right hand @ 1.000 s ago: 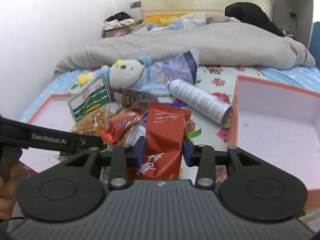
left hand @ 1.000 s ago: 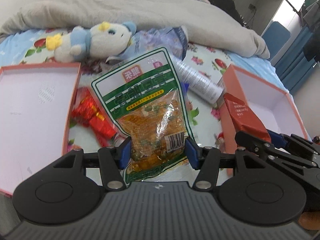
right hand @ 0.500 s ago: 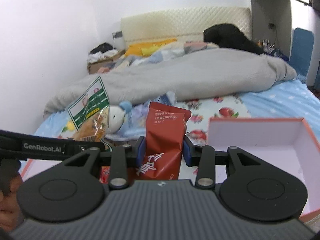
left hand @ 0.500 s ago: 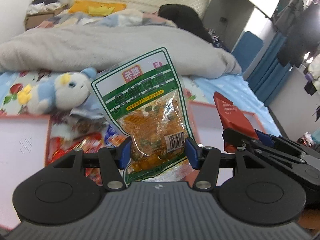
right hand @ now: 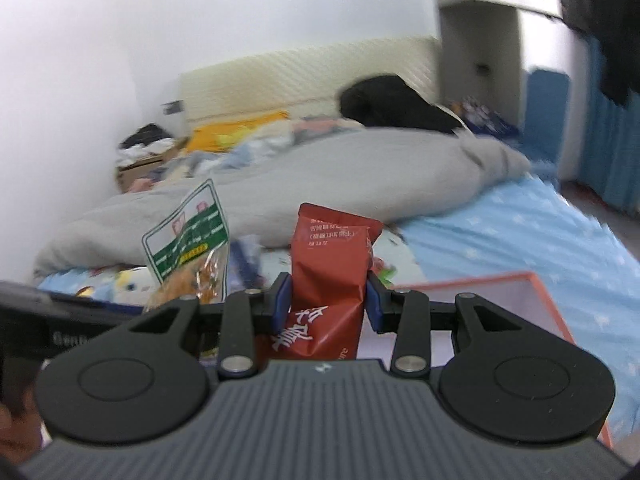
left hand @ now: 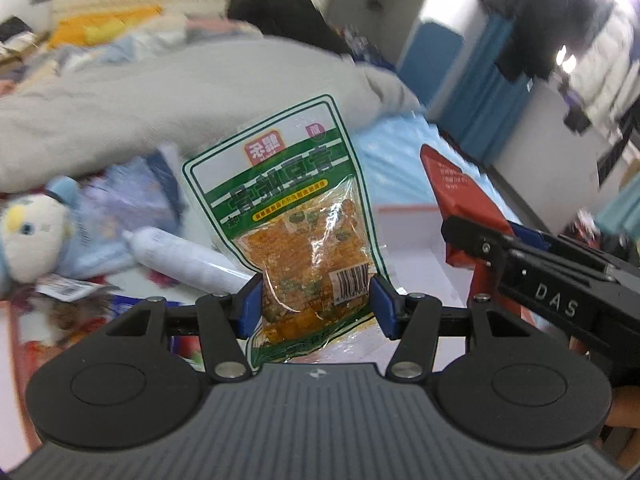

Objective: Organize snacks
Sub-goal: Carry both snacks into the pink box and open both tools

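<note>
A big bed (right hand: 520,240) fills the room, and a fat gray blanket (right hand: 340,176) lies across it. A pink box (right hand: 548,300) with white insides sits on the bed, near the foot of the blanket (only part of it shows). A soft toy (left hand: 28,236) with a white face and blue ears lies on the bed on the other side from the box. A white spray can (left hand: 180,258) lies on its side between the toy and the box.

The left gripper (left hand: 316,300) is up in the air over the bed. Its blue fingers (left hand: 250,308) squeeze a green snack bag (left hand: 296,220) with orange bits inside, and the bag stands straight up. The right gripper (right hand: 327,300) is just beside it, close to the box. Its fingers (right hand: 280,300) pinch a red snack bag (right hand: 330,268) that also stands up. Both bags hang in the air and touch nothing but the fingers.
</note>
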### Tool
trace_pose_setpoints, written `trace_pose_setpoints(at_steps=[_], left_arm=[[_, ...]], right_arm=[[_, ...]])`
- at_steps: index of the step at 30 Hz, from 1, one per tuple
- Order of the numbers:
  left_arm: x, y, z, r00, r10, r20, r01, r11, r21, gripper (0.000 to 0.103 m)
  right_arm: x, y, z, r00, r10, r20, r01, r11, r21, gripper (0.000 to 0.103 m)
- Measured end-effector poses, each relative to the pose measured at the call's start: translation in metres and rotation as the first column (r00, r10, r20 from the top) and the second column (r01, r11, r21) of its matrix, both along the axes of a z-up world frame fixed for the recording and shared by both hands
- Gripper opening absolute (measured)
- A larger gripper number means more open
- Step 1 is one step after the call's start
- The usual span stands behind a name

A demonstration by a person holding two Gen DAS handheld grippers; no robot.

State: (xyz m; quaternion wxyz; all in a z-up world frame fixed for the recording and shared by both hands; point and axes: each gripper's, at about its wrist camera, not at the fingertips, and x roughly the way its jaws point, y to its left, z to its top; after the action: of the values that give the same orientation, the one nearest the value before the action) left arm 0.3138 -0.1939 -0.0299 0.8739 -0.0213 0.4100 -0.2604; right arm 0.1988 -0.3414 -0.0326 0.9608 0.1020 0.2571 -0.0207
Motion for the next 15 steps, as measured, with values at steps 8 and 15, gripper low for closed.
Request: trace_pose_setpoints(at_steps=[8, 15], left_arm=[[0.030, -0.075, -0.051, 0.987, -0.128, -0.097, 0.133, 0.990, 0.053, 0.061], [0.046, -0.112, -0.096, 0.964, -0.186, -0.191, 0.206, 0.975, 0.089, 0.062]], right_arm=[[0.013, -0.050, -0.055, 0.985, -0.082, -0.151, 0.086, 0.996, 0.015, 0.041], [0.023, -0.078, -0.096, 0.950, -0.118, -0.290, 0.133, 0.991, 0.034, 0.041]])
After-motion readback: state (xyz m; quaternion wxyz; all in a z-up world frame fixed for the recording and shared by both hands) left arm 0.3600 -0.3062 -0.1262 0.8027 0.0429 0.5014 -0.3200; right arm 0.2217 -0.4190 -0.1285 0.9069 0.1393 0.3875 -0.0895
